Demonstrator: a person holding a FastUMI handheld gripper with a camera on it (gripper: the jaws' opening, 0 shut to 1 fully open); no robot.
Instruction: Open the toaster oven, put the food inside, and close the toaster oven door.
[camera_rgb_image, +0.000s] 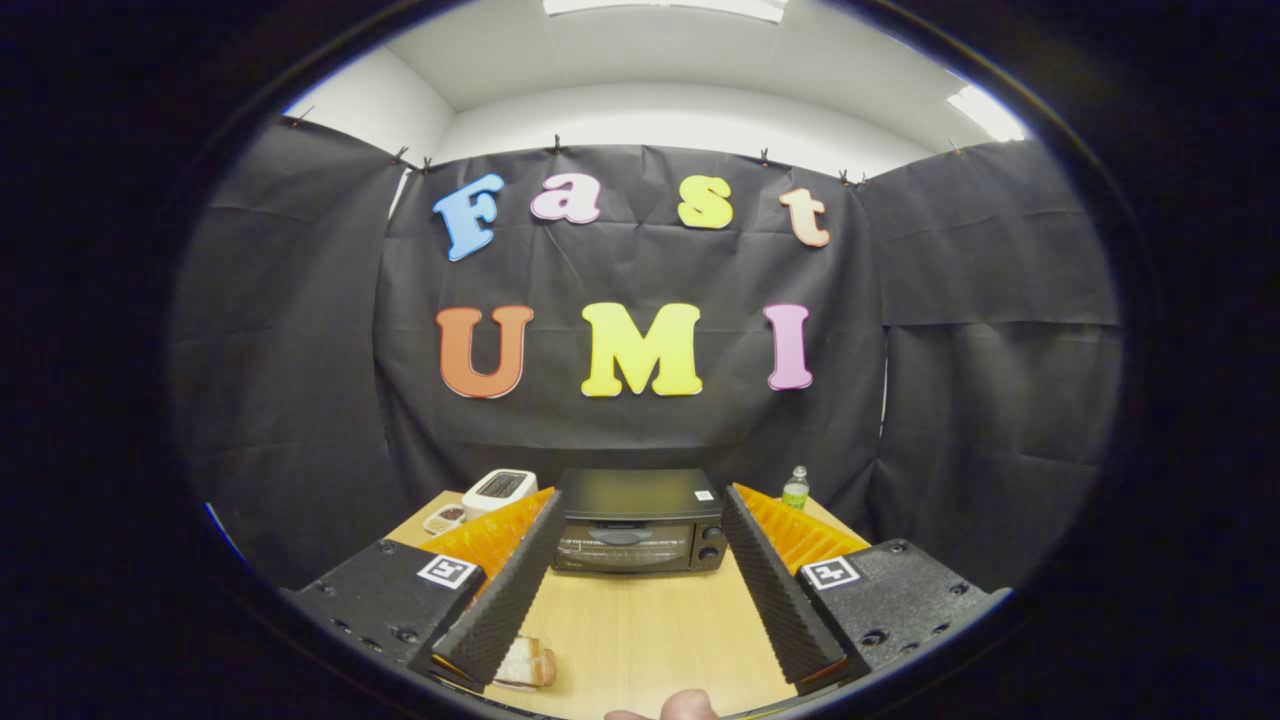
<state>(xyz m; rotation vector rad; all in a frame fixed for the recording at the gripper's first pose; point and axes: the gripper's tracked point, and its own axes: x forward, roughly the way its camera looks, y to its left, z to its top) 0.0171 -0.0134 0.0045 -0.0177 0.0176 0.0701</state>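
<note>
Wooden counter (650, 630) carries everything under black cloth walls. Nearest, a fingertip (688, 705) shows, and the sandwich (527, 663) lies by the left finger's base. The gripper (640, 505) holds its fingers (505, 590) spread wide, empty. Between and beyond them stands the black toaster oven (640, 525), door closed. A white toaster (500, 489) and green bottle (796, 487) flank it.

The tool (640, 560) hangs level, its fingers (505, 590) spread wide, holding nothing.
</note>
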